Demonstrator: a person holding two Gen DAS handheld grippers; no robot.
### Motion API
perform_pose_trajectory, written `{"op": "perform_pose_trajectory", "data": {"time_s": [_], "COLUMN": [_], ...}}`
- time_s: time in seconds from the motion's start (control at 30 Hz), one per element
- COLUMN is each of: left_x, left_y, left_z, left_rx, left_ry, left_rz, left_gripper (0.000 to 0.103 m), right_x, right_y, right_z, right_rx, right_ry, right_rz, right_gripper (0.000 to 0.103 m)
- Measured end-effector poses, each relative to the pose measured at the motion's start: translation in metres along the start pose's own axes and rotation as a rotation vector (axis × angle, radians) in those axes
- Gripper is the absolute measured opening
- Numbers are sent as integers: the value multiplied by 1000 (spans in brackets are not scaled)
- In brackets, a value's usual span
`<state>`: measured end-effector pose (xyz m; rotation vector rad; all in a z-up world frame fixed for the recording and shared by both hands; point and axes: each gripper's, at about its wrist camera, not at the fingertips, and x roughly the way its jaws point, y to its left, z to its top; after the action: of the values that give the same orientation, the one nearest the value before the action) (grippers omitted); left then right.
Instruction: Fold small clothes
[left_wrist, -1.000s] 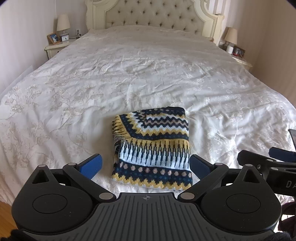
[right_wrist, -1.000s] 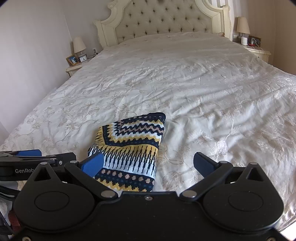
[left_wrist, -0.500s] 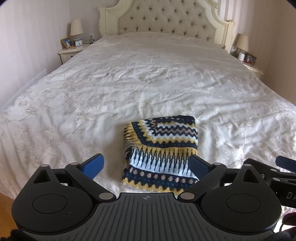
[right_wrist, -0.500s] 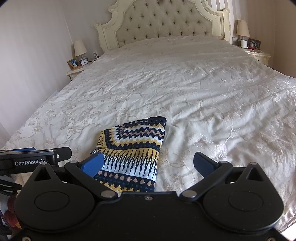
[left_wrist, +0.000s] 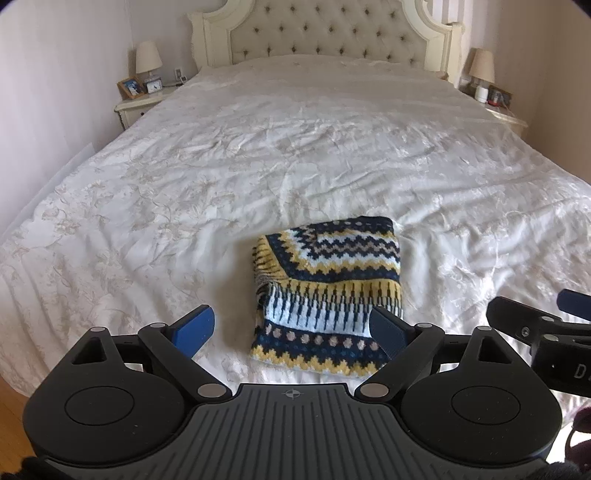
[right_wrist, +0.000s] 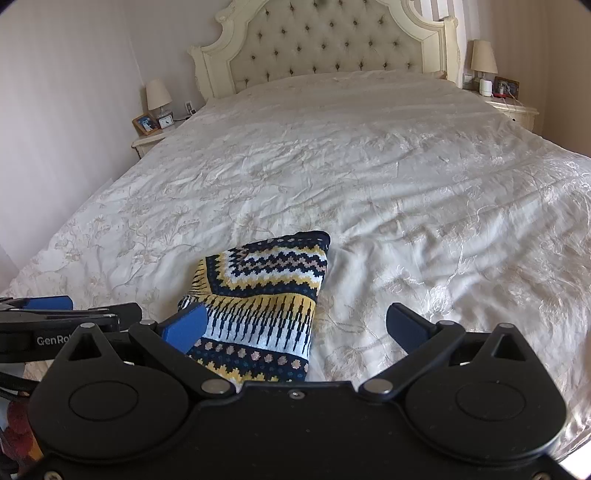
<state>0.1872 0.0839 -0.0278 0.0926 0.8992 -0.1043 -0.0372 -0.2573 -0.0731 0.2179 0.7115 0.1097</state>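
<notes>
A knitted wool sweater (left_wrist: 328, 291) lies on a crinkled, faintly glossy embroidered bedspread (left_wrist: 295, 155).

Bedroom with a large made bed, pale walls and daylight.

A white floral-embroidered bedspread (left_wrist: 295, 155) fills most of the frame, wrinkled and striped with soft light. At top centre stands a cream tufted headboard (left_wrist: 325, 33). Upper left, a nightstand (left_wrist: 138, 105) carries a lamp (left_wrist: 147, 59), a framed photo (left_wrist: 130, 87) and a small clock (left_wrist: 153, 85). Upper right, a second nightstand (right_wrist: 513, 109) holds another lamp (right_wrist: 483, 57). Wooden floor (left_wrist: 9, 432) shows at lower left.
</notes>
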Motion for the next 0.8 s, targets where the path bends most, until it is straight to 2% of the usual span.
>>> {"op": "perform_pose_trajectory", "data": {"time_s": [0.37,0.8], "left_x": [4,7], "left_y": [-11,-22], "left_z": [-7,-6], "left_rx": [30,55], "left_ry": [56,78], "left_rz": [1,32], "left_gripper": [92,91], "right_x": [3,6], "right_y": [-8,-11], "right_z": [-4,-3], "right_rx": [16,9], "right_ry": [8,14], "right_rz": [-4,2], "right_gripper": [103,103]}}
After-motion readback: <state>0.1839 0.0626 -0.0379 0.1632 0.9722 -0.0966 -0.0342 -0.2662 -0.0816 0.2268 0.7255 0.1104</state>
